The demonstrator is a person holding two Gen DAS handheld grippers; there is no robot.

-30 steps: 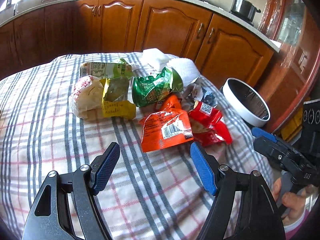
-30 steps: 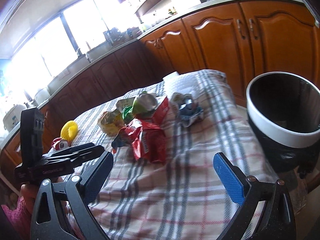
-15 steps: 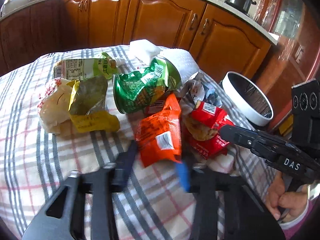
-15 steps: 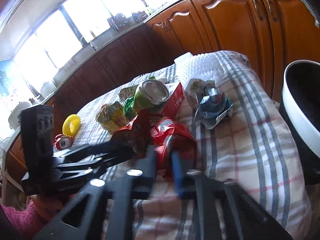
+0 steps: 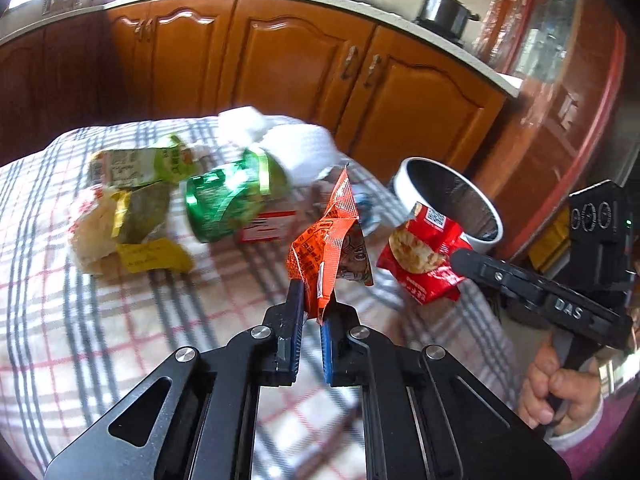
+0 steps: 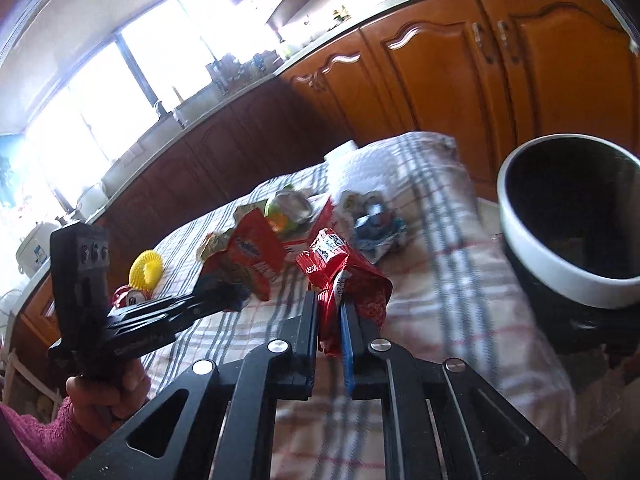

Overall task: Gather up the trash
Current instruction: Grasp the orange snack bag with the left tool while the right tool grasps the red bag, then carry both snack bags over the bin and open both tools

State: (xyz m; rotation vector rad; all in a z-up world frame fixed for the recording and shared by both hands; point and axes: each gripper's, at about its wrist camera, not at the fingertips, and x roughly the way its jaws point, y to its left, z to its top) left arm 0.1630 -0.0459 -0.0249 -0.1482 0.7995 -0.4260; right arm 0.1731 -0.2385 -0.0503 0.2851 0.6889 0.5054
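Item: left gripper [image 5: 314, 304]. Jaws are clamped on the lower edge of an orange snack wrapper [image 5: 330, 244], which is held upright, clear of the checked tablecloth [image 5: 120, 320].

Item: right gripper [image 6: 330, 314]. Jaws are pinched on a red snack packet [image 6: 344, 276], likewise lifted off the cloth. In the left wrist view the same packet [image 5: 424, 256] is seen at 3 o'clock of the orange wrapper, just beside the bin rim.

Item: waste bin [image 6: 568, 216], white rim, dark interior. It is placed past the table edge, at 2 o'clock of the right gripper. Nothing can be made out inside it; its floor is dark.

Progress: two pieces are judged picked up, none yet dropped in. Still left on the cloth: a green crushed can [image 5: 228, 204], a green-and-white carton wrapper [image 5: 136, 164], a yellow wrapper with a pale bag [image 5: 128, 236], a red-and-white box [image 5: 268, 230], a crumpled blue-and-silver wrapper [image 6: 376, 224], and white paper towel [image 5: 292, 144]. A yellow ring-shaped object [image 6: 146, 272] and a small red can [image 6: 130, 298] are seen at the far left edge; whether they count as trash cannot be told.

Clearance: open cloth is available between both grippers and the bin-side table edge. The path to the bin is judged unobstructed for the right gripper; the left must cross behind or over it.
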